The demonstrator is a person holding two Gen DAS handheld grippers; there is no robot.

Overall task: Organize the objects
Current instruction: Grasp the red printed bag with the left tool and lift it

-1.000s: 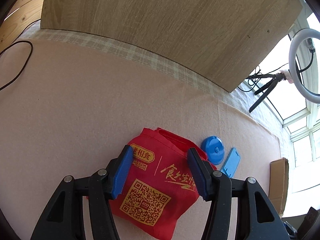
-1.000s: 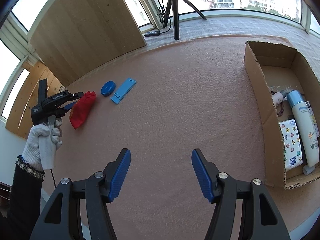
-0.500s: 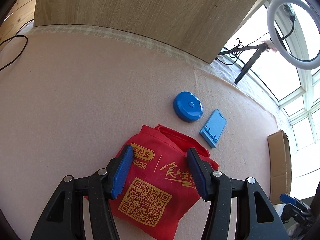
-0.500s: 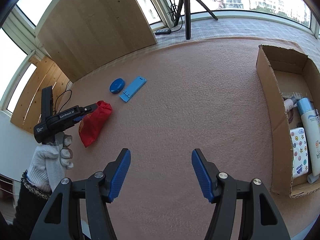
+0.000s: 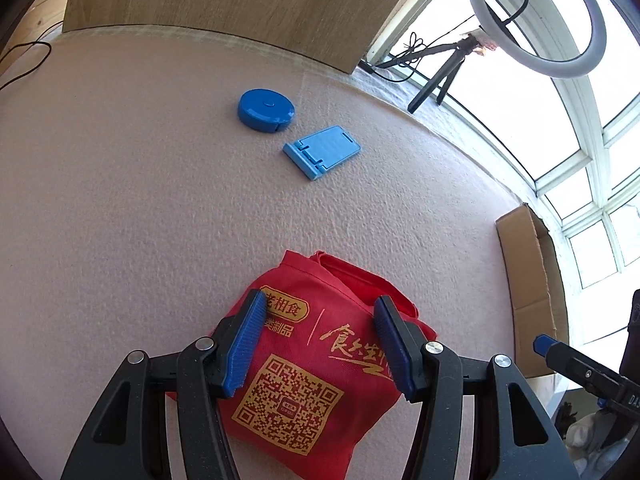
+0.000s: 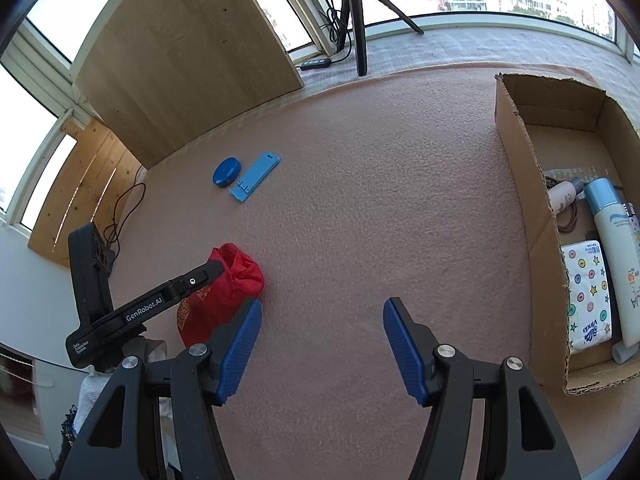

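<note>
My left gripper [image 5: 320, 340] is shut on a bulky red cloth bag [image 5: 296, 396] with gold print and a QR code, which fills the gap between the blue pads. In the right wrist view the red bag [image 6: 236, 276] hangs from the left gripper [image 6: 216, 276] just above the pink carpet. A blue round case [image 5: 266, 110] and a flat blue phone stand [image 5: 324, 150] lie side by side farther off. My right gripper [image 6: 322, 336] is open over bare carpet, holding nothing. The cardboard box [image 6: 524, 200] stands to its right.
Inside the box lie a sunscreen bottle [image 6: 616, 256], a tissue pack [image 6: 586, 292] and a small pink bottle [image 6: 562, 194]. A wooden board [image 6: 188, 60] leans at the back, next to a tripod [image 6: 356, 20]. A black cable [image 6: 124, 208] trails at the left edge.
The left gripper has carried the red bag away from the blue case and stand, toward the right gripper and the box. The right gripper stayed open and shifted slightly.
</note>
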